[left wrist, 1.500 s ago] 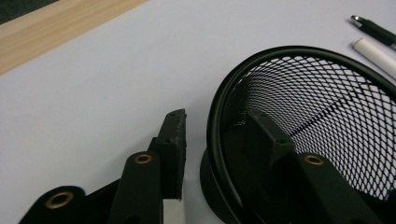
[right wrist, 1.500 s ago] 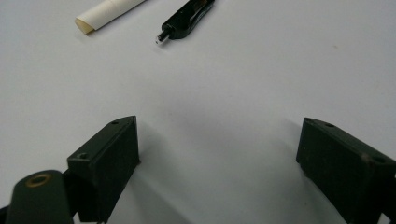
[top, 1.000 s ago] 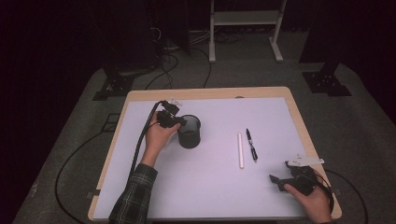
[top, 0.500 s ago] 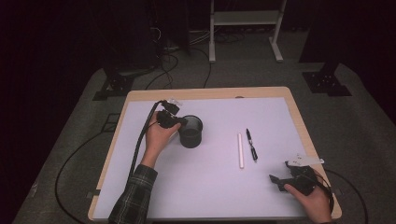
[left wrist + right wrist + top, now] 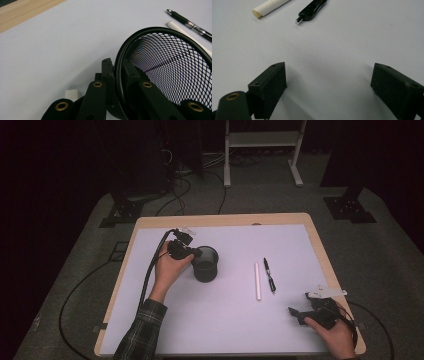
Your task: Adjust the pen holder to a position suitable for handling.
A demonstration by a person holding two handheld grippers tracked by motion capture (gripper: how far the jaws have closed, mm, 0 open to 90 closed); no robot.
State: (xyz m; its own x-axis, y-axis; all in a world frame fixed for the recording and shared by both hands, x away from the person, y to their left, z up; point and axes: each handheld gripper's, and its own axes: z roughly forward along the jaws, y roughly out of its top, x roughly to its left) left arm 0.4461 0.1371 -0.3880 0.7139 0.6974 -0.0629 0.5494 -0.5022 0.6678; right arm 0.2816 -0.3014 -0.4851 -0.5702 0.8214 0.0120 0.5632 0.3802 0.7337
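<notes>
On the white table [image 5: 225, 320], left tool [image 5: 117, 72] clamped on mesh cup [image 5: 205, 265] rim, right tool [image 5: 329, 82] wide open, empty, near pen [image 5: 269, 275]

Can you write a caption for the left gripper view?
Left gripper pinching the mesh cup's rim, pen and white stick beyond.

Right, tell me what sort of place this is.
Probably a recording studio or lab, not an office: black curtains all round, a lone table on grey carpet, cables across the floor, and a cabled gripper in each hand.
</notes>
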